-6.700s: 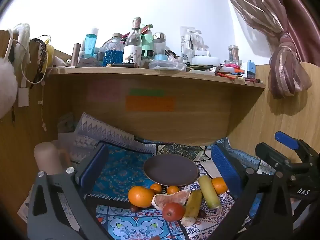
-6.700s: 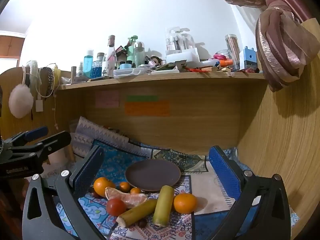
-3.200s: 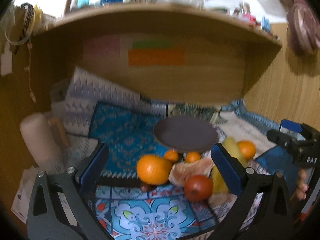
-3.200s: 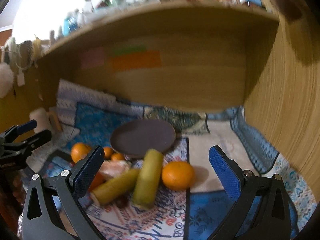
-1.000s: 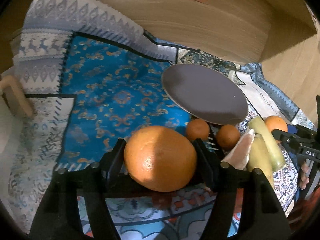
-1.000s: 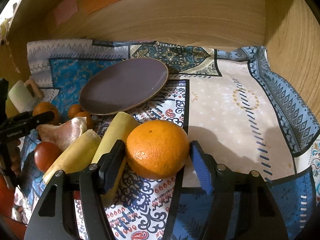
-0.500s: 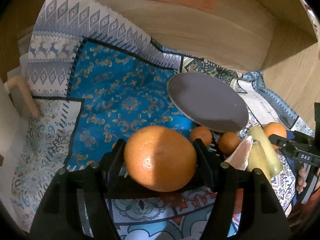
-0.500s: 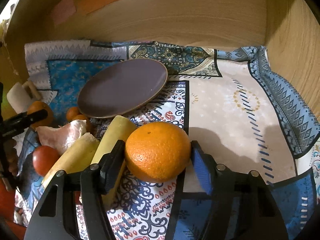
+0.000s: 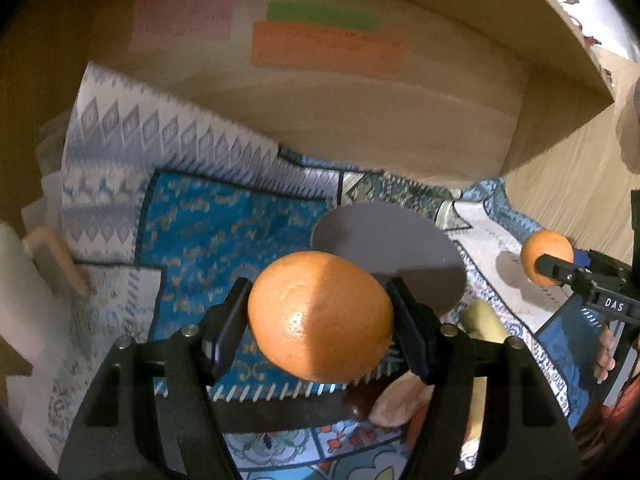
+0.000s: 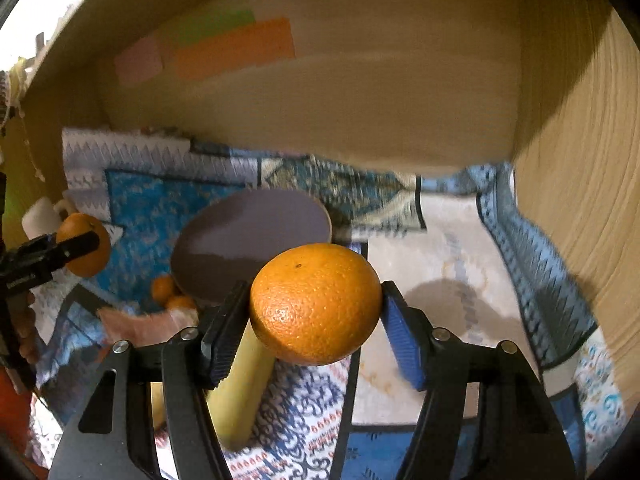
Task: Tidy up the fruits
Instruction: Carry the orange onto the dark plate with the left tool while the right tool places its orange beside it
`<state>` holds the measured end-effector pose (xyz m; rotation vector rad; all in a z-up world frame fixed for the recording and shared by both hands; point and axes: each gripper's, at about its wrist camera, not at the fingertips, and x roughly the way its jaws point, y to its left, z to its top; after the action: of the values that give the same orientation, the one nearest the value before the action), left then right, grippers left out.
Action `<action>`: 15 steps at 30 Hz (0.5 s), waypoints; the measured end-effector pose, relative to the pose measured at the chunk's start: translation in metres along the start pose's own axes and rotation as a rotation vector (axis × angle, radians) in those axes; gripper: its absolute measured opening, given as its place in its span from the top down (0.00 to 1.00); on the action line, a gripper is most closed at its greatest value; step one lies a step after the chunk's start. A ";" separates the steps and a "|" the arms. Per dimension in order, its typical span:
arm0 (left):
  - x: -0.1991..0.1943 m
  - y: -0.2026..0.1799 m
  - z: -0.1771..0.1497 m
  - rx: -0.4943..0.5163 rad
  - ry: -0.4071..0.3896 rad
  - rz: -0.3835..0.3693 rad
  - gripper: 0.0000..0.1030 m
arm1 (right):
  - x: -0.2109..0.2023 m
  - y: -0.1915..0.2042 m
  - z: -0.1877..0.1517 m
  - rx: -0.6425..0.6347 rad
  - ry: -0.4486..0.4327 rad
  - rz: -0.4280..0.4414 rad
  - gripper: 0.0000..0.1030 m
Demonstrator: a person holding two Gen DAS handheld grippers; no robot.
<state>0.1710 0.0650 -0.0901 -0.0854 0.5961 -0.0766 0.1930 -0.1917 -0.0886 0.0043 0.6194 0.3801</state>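
Both grippers, left gripper (image 9: 320, 316) and right gripper (image 10: 314, 312), closed on an orange (image 9: 320, 316) each and lifted them off the cloth (image 9: 224, 240).

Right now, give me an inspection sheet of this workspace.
Surface: patterned cloth over a desk nook.
Job's things: empty plate; one orange in the left gripper, another orange in the right gripper, both off the cloth; two small oranges, peeled segment and yellow-green sticks on the cloth.
Clutter: white roll at the left edge.
Grippers: both sets of jaws shut on their oranges.
Cables: nothing seen.
Surroundings: wooden walls, shelf overhead, coloured notes on the back panel.
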 end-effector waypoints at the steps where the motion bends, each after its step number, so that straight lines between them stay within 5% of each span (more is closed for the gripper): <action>1: -0.001 -0.002 0.002 0.006 -0.009 0.001 0.34 | -0.001 0.001 0.003 -0.001 -0.011 0.000 0.40; 15: 0.006 -0.019 0.050 0.029 -0.074 -0.023 0.34 | 0.008 0.018 0.045 -0.050 -0.103 0.035 0.40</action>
<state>0.2038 0.0482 -0.0501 -0.0665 0.5204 -0.1037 0.2189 -0.1672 -0.0543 -0.0133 0.5082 0.4265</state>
